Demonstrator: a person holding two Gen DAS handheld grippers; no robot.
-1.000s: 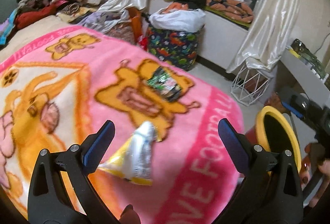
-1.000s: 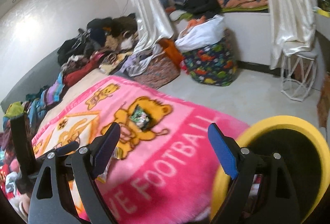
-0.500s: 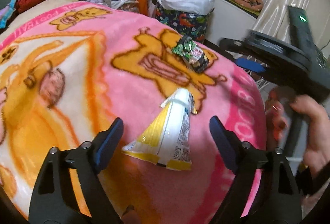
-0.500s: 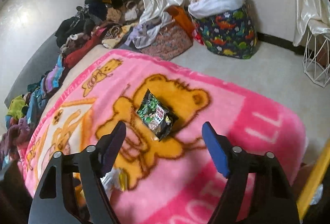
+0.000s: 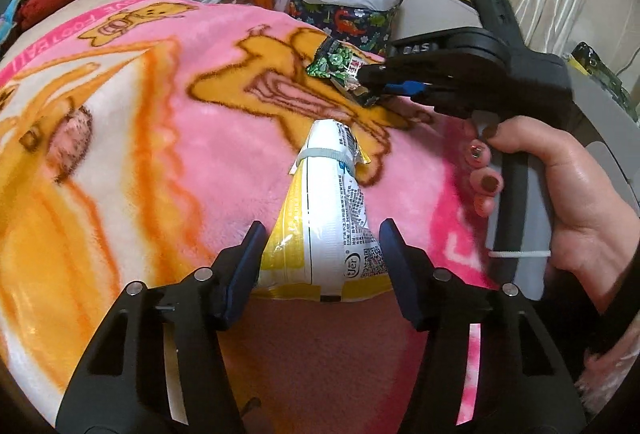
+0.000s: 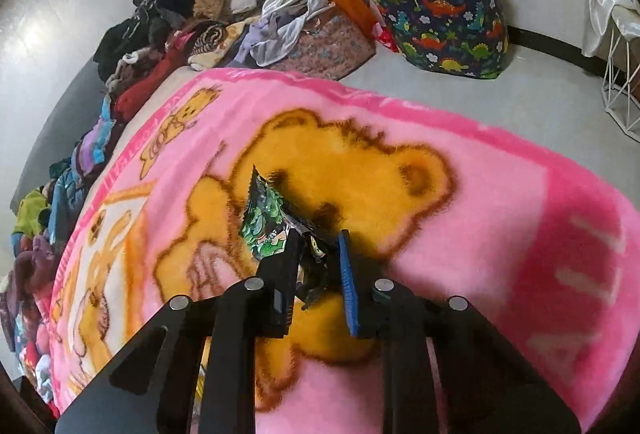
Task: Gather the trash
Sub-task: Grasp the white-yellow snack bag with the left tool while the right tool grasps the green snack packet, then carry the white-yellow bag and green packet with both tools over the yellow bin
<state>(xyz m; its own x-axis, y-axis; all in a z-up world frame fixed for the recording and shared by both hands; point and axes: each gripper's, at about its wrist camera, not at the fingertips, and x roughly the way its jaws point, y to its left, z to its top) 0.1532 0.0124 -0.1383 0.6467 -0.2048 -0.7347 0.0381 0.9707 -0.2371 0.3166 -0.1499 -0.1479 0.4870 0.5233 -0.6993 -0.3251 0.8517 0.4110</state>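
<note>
Two pieces of trash are lying on the pink bear-print blanket point(image 5: 168, 138). The left gripper point(image 5: 320, 246) is closing around the wide end of a white-and-yellow snack bag point(image 5: 332, 218), which is lying just in front of the blanket's large orange bear figure; the jaws are standing at roughly half width, the bag is sitting between them, and the pads are not yet pressing on it. The right gripper point(image 6: 316, 254), held by the person's right hand point(image 5: 560, 202), is narrowing onto the crumpled near end of a green-and-black snack wrapper point(image 6: 266, 220) lying on that bear figure; the wrapper is pinched between the pads. A dinosaur-print fabric bin point(image 6: 448, 30) is standing on the floor beyond the blanket.
</note>
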